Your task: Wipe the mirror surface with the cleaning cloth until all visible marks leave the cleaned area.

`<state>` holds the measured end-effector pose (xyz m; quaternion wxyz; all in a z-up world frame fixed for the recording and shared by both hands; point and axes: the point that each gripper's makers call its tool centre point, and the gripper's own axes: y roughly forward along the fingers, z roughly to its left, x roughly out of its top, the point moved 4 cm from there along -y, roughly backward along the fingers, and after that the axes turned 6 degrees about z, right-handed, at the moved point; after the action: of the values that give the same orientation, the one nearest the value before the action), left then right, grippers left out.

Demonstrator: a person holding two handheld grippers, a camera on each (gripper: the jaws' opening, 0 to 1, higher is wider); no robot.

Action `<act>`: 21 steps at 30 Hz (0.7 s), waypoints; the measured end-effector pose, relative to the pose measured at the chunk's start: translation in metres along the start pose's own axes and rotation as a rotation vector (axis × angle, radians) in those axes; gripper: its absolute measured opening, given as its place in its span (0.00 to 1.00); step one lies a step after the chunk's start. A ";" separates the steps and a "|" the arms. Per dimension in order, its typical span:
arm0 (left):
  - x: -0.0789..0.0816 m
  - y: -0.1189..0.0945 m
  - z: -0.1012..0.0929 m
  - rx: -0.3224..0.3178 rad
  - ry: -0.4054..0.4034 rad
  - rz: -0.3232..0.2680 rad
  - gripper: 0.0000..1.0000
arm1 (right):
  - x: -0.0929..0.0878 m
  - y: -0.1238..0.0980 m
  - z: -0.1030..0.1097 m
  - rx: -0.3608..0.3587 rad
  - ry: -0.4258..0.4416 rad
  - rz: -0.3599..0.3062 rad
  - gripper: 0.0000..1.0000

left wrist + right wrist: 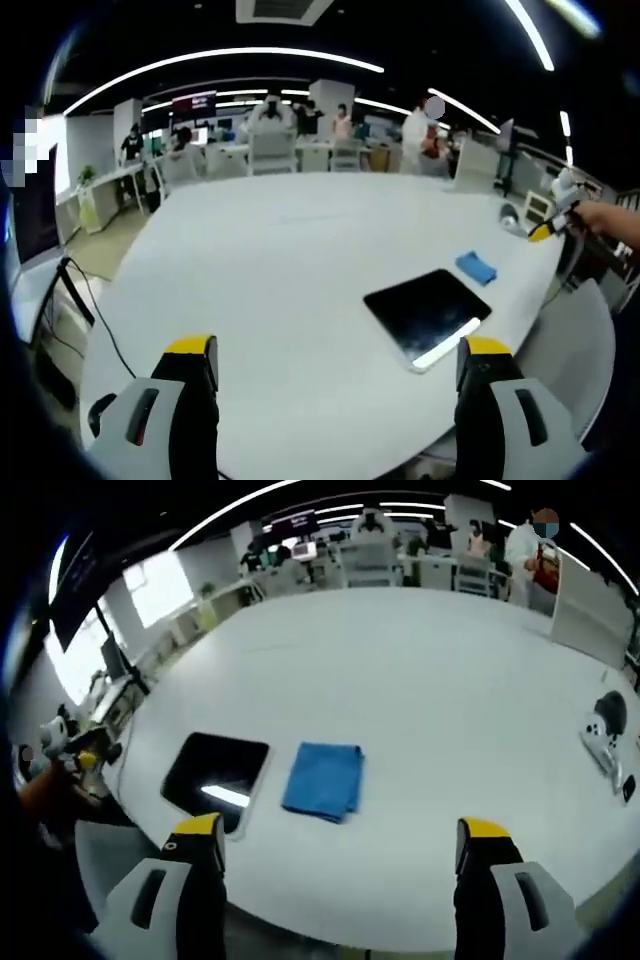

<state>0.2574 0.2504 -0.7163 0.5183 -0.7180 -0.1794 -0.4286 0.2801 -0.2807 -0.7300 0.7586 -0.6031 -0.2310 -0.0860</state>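
Behind the big white round worktop (300,260) stretches an open office with desks, chairs and curved ceiling lights, and several people stand or sit far back. One mirror (216,776) lies flat on the worktop near its edge, a dark rounded rectangle with a pale rim that reflects a bright strip of ceiling light. In the right gripper view its long axis runs from the worktop edge toward the middle of the worktop, leaning slightly to the right. One blue cloth (324,779) lies folded just beside the mirror, on its right in this view, apart from it with a narrow band of white between them; its longer side runs roughly the same way as the mirror. In the left gripper view the same mirror (427,317) sits to the right with its long axis slanting across the picture, and the cloth (477,267) lies just beyond its far corner. The left gripper (340,385) hangs over the worktop well apart from the mirror, its two yellow-tipped fingers (190,365) spread wide with nothing between them. The right gripper (340,865) hovers at the worktop edge close to the mirror and cloth, its fingers (200,842) likewise spread wide and empty. One small white and dark device (605,735) rests on the worktop well to the right of the cloth.
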 end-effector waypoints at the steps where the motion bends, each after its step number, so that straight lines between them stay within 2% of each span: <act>1: 0.000 0.000 0.000 0.002 0.000 0.001 1.00 | 0.002 0.002 0.000 -0.001 0.006 0.020 0.89; 2: 0.000 0.000 0.001 0.002 -0.003 -0.002 1.00 | 0.007 0.004 0.000 -0.003 0.035 0.029 0.89; 4: 0.000 0.001 0.001 0.002 -0.004 0.000 1.00 | 0.016 0.007 0.007 0.036 0.018 0.050 0.89; 6: -0.001 0.001 0.000 0.001 0.004 0.003 1.00 | 0.024 0.007 0.011 0.029 0.006 0.065 0.89; 9: -0.001 0.001 -0.003 -0.004 0.002 0.003 1.00 | 0.045 0.009 0.016 0.014 -0.071 0.073 0.88; 12: -0.003 0.002 -0.004 -0.008 -0.001 0.006 1.00 | 0.065 0.009 0.022 0.013 -0.091 0.063 0.88; 17: -0.004 0.002 -0.006 -0.016 0.001 0.011 1.00 | 0.088 0.014 0.020 -0.013 -0.111 0.101 0.79; 21: -0.003 0.001 -0.005 -0.012 0.001 0.010 1.00 | 0.102 0.024 0.020 -0.016 -0.115 0.109 0.79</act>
<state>0.2547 0.2463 -0.7190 0.5164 -0.7216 -0.1727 -0.4275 0.3743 -0.2407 -0.7011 0.7426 -0.6250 -0.2403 -0.0114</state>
